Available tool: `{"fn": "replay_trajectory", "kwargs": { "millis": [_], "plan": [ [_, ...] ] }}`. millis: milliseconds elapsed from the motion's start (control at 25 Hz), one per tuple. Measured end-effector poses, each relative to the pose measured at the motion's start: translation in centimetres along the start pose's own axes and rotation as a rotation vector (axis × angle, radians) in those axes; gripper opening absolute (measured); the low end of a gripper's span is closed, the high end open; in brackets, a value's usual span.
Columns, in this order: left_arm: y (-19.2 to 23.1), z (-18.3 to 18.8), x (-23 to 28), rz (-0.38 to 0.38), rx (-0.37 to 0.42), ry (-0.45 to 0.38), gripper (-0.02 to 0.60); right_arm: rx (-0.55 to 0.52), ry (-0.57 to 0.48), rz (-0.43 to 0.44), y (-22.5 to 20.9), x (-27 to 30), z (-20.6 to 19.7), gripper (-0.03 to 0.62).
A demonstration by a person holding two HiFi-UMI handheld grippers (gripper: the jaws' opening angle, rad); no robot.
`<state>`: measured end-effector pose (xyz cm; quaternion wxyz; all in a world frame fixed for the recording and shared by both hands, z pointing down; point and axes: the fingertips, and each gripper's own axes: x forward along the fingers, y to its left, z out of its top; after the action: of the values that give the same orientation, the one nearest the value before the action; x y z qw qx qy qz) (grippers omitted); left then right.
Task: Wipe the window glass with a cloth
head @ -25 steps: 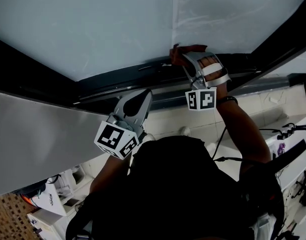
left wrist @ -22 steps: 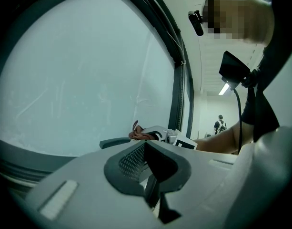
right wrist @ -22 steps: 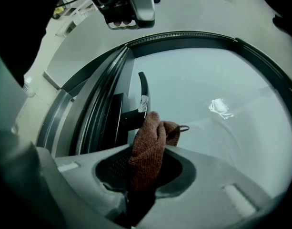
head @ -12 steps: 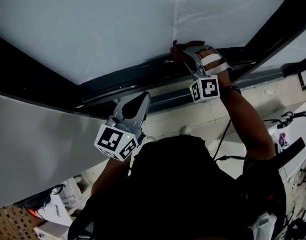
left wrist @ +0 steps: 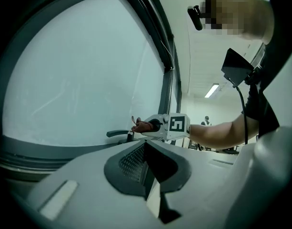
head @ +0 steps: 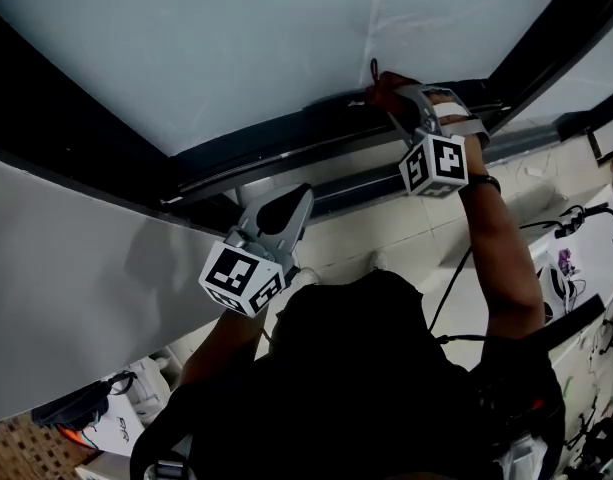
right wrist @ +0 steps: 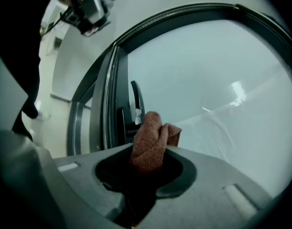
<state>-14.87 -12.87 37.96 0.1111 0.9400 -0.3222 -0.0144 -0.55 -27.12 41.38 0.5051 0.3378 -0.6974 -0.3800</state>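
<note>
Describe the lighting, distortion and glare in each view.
Head view: the bright window glass backlights the scene, leaving the person's torso near black. Left gripper view: fisheye bends the window frame into an arc, and the corners are vignetted. Right gripper view: same curved distortion, with a pale reflection on the glass; the cloth in the right gripper shows its weave clearly.

I count two grey plastic grippers in my hands, left gripper [head: 289, 206] and right gripper [head: 391, 96], two black-and-white marker cubes [head: 241, 278], one rust-brown woven cloth [right wrist: 150, 140], one pale frosted window glass [head: 236, 48], one dark window handle [right wrist: 135, 97].
</note>
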Motion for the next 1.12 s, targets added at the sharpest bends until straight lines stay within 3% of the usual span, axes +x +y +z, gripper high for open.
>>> {"fn": "replay_trajectory", "kwargs": {
  "millis": [120, 320, 400, 520, 600, 880, 1120],
  "plan": [
    [-0.7, 0.0, -0.5, 0.017, 0.002, -0.025, 0.017, 0.302, -0.176, 0.069, 1.6, -4.1, 3.6, 0.080],
    [-4.5, -0.7, -1.3, 0.061, 0.002, -0.049, 0.017, 0.861, -0.587, 0.253, 5.8, -13.1, 9.4, 0.081],
    [-6.6, -0.9, -1.3, 0.085, 0.008, -0.064, 0.017, 1.076, -0.675, 0.292, 6.5, -16.5, 8.9, 0.081],
    [-10.8, -1.2, -1.3, 0.128, 0.005, -0.080, 0.017, 1.365, -0.725, 0.317, 7.4, -21.4, 5.9, 0.081],
    [-14.3, -2.8, -1.0, 0.141, 0.005, -0.072, 0.017, 1.415, -0.735, 0.323, 8.8, -24.9, 3.9, 0.081],
    [-26.8, -8.1, 0.5, 0.149, -0.020, -0.036, 0.017, 1.376, -0.733, 0.353, 15.1, -34.3, -1.6, 0.081],
    [-31.1, -8.9, -1.4, 0.216, -0.022, -0.004, 0.017, 1.360, -0.769, 0.364, 16.3, -38.8, -3.3, 0.081]
  ]
}}
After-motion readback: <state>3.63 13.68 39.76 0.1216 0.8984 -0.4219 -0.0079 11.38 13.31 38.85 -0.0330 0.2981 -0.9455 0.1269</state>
